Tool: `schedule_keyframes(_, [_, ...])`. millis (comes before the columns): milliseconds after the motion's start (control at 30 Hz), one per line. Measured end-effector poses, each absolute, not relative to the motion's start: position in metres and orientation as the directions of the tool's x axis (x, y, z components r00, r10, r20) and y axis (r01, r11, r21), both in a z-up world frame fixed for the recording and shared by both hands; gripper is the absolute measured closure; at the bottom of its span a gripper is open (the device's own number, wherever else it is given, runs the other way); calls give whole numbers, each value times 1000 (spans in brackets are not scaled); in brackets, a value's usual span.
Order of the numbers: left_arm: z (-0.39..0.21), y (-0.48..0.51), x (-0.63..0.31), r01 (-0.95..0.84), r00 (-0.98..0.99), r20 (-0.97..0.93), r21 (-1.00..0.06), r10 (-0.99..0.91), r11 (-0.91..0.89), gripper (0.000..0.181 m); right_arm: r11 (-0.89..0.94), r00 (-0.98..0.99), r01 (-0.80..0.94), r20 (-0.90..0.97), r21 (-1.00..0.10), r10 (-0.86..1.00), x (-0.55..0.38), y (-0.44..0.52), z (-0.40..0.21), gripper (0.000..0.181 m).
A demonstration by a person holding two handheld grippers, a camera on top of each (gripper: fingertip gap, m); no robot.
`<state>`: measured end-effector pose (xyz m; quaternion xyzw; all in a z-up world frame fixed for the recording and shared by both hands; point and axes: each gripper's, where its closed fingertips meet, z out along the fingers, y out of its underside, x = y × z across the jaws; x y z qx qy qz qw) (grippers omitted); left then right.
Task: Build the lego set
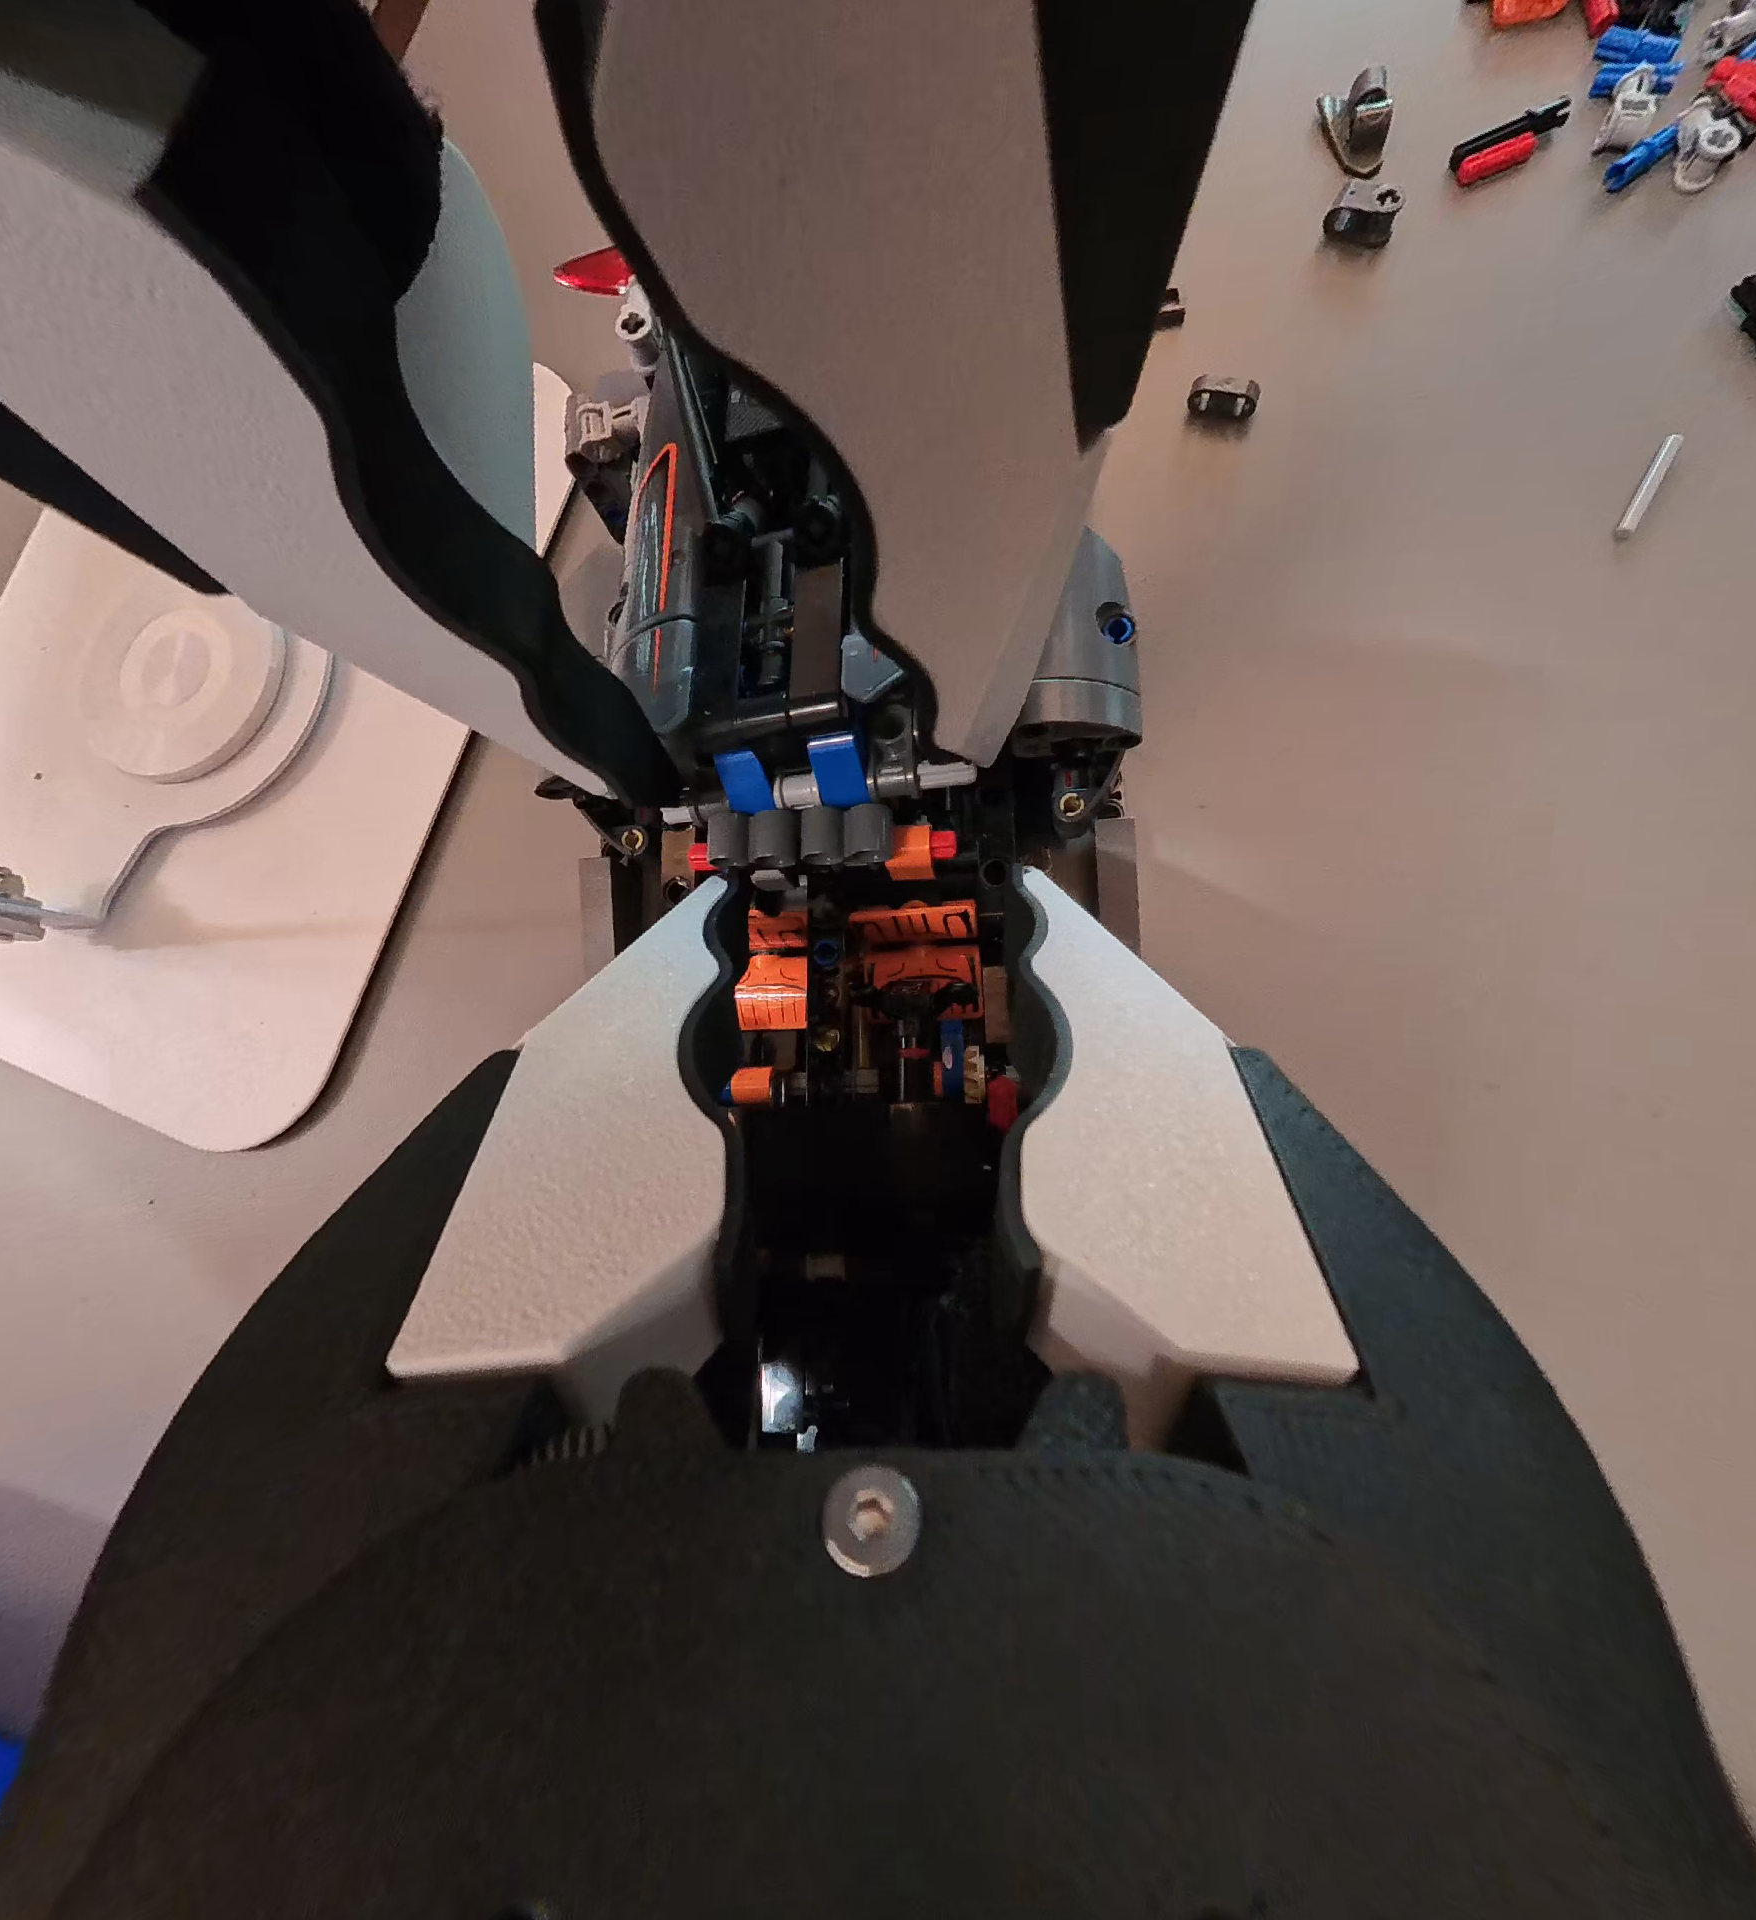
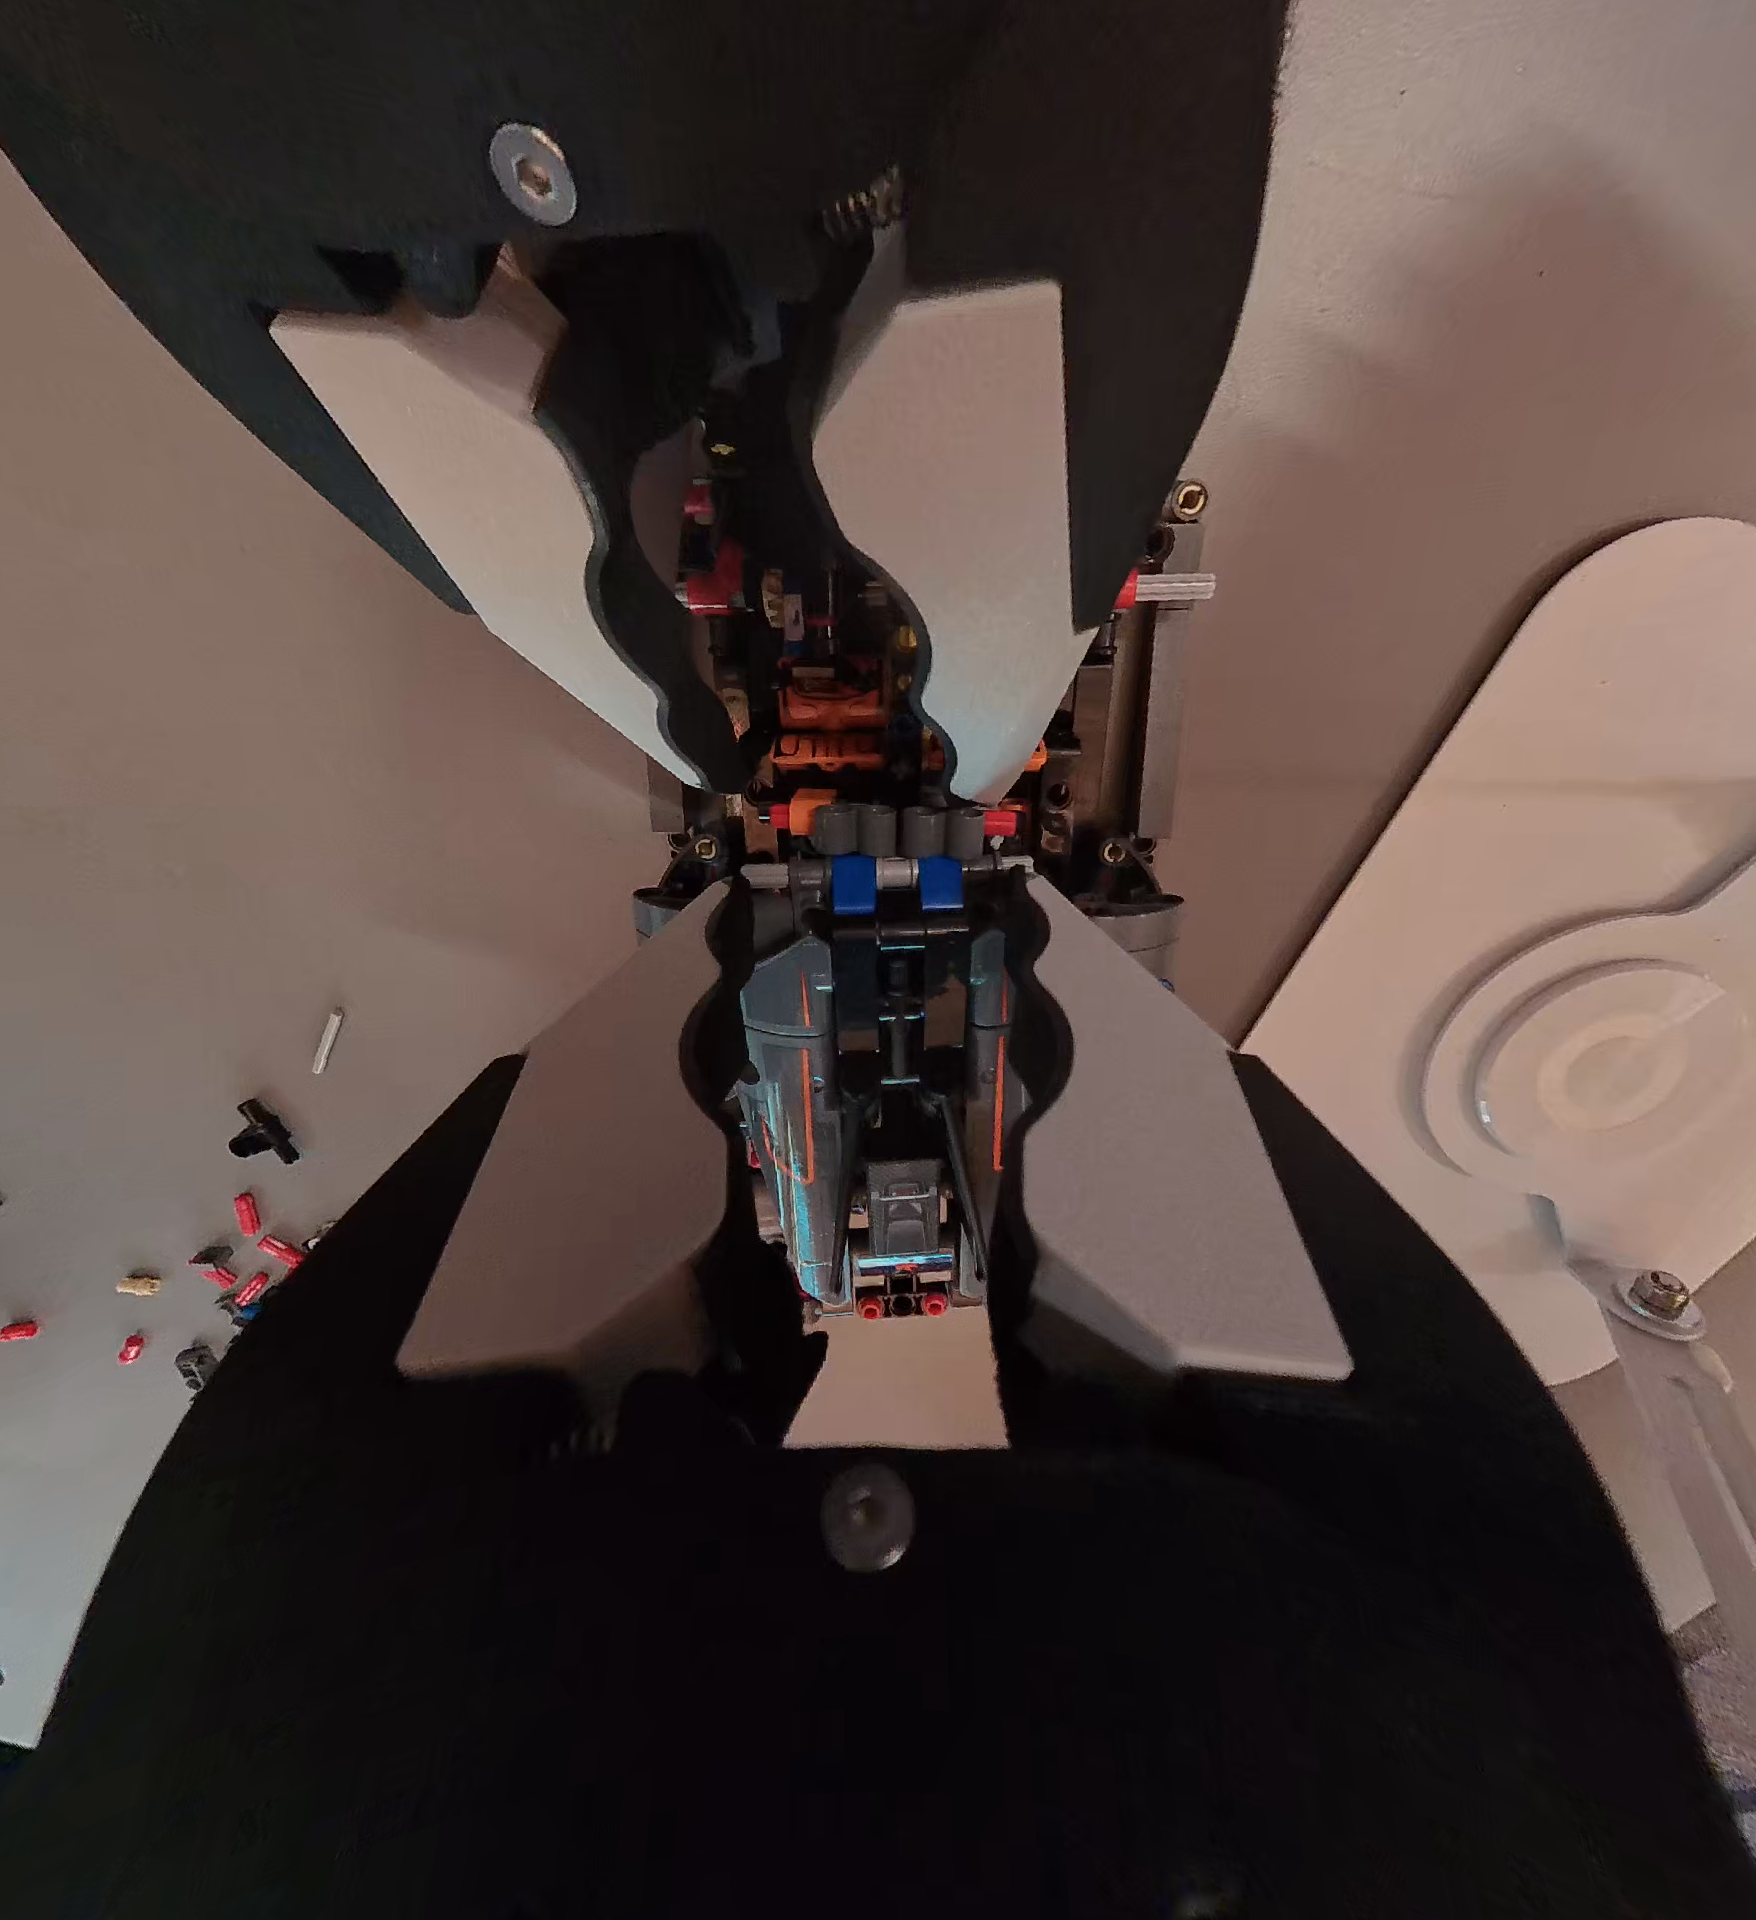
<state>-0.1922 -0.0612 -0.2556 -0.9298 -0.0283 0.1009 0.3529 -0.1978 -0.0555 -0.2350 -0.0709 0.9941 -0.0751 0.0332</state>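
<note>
So both grippers are clamped on the same half-built dark grey, black and orange lego vehicle (image 1: 858, 997) from opposite ends. The left gripper (image 1: 869, 894) squeezes the orange-and-black end, and the right gripper (image 2: 879, 904) grips the dark grey panelled end with the orange stripes. It sits on the beige tabletop (image 1: 1425, 831), with loose red, blue and black lego pieces (image 1: 1684, 94) scattered well off to one side.

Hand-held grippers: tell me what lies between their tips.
In both wrist views, a grey axle with two blue connectors, and four dark grey bushes.
</note>
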Motion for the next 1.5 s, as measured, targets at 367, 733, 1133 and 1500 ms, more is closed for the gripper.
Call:
schedule_keyframes(367, [-256, -61, -194, -18, 971, -192, -653, 143, -757, 138, 980, -991, -126, -31, -155, -132, -197, -56, -236, 136])
schedule_keyframes(733, [-257, -60, -195, -25, 966, -213, -647, 149, -762, 139, 983, -993, -112, -6, -148, -114, -197, -56, -236, 136])
schedule_keyframes(1133, [-257, -60, -195, -33, 962, -229, -639, 149, -768, 140, 985, -996, -94, 18, -143, -92, -197, -57, -237, 136])
schedule_keyframes(1500, [-254, -58, -195, -12, 973, -179, -677, 148, -736, 135, 959, -995, -96, 36, -268, -90, -202, -65, -224, 101])
